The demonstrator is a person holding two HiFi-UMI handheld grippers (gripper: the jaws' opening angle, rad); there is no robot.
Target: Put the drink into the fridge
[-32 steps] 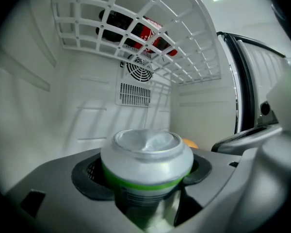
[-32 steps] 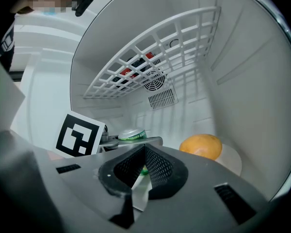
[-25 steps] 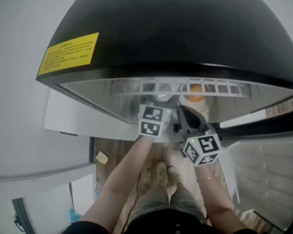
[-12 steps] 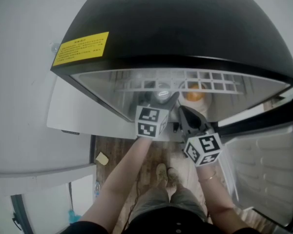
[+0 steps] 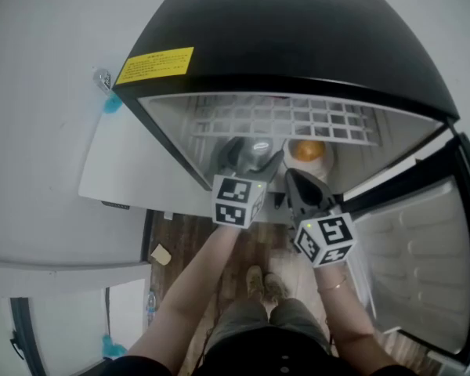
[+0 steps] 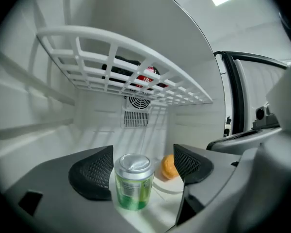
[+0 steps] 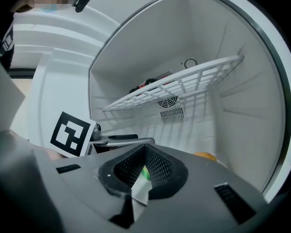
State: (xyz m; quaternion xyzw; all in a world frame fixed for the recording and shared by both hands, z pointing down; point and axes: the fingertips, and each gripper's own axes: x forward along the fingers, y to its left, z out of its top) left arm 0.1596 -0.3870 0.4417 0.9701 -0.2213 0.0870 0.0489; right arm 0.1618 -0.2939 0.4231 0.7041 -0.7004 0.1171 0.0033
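1. Head view: both forearms reach forward, side by side, into the fridge (image 5: 298,45).
2. Left gripper (image 5: 252,165) spreads wide around the upright green can (image 6: 133,181) on the fridge floor.
3. Right gripper (image 7: 144,166) is closed, empty.

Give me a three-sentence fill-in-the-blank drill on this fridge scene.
1. The green can stands upright inside the fridge, between the jaws of the left gripper, which are ____.
2. The round fruit just behind the can is ____ in colour.
3. The white wire shelf sits ____ the can.

Missing words: open; orange; above
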